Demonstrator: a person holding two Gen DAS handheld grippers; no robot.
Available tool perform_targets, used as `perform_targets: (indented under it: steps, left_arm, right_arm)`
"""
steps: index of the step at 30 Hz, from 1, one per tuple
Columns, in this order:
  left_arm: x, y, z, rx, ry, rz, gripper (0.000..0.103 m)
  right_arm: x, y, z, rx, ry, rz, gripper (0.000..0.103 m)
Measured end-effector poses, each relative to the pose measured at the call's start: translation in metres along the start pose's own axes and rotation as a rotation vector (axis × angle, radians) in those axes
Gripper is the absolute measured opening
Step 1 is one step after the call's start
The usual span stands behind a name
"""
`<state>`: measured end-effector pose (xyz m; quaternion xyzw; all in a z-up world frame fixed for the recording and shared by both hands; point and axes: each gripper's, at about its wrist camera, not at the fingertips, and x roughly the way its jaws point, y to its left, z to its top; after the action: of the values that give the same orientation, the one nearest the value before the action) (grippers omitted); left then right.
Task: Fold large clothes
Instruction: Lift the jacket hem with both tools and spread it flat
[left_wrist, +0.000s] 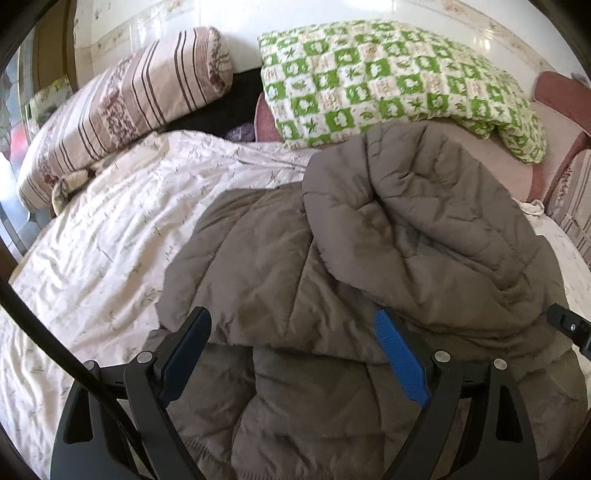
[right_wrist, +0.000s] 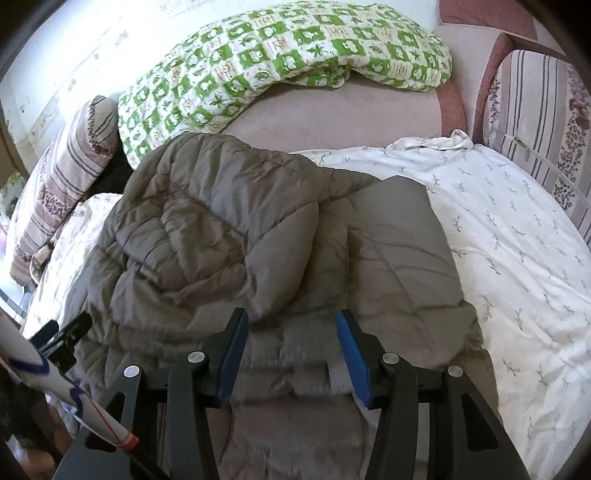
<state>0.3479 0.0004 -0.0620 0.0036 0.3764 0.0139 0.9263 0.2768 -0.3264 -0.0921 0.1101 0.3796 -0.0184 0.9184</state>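
We saw a big puffy coat (left_wrist: 280, 280) lying on the bed, on top of a white sheet (left_wrist: 110, 236) with tiny leaf prints. The coat was a dull brown-grey color. It had stitched lines that made soft, fat squares all over it. It looked crumpled, and one thick part (right_wrist: 207, 225) was flopped over the rest, making a lumpy pile. The near edge of the coat (right_wrist: 288, 369) reached right up to us.

We held the left tool (left_wrist: 291, 354) low over the coat. Its two blue fingers (left_wrist: 400, 360) were wide apart, with the coat under the gap and nothing pinched between them. We held the right tool (right_wrist: 291, 354) just above the coat as well, and its fingers (right_wrist: 352, 354) were spread apart too.

Past the coat lay a green and white checked blanket (left_wrist: 388, 77). A striped pillow (left_wrist: 122, 107) with flowers sat by the wall on the left side.
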Motion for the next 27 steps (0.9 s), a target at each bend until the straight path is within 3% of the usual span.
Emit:
perform_targets:
  steps: [6,11,17,27]
  left_arm:
    - [-0.051,-0.001,-0.012,0.014,-0.05,-0.013,0.09]
    - [-0.104,0.0,-0.052,0.082,-0.083,0.01,0.09]
    - [-0.149,0.016,-0.117,0.089,-0.029,0.002,0.09]
    - [-0.191,0.054,-0.218,0.014,0.06,0.103,0.09]
  right_arm:
    - [-0.045,-0.001,-0.024,-0.001,-0.014,0.037,0.054]
    - [-0.09,-0.003,-0.069,0.005,-0.015,0.058,0.057]
    - [-0.129,-0.008,-0.13,0.002,0.007,0.062,0.057]
    - [-0.164,-0.003,-0.219,-0.05,0.016,-0.012,0.057]
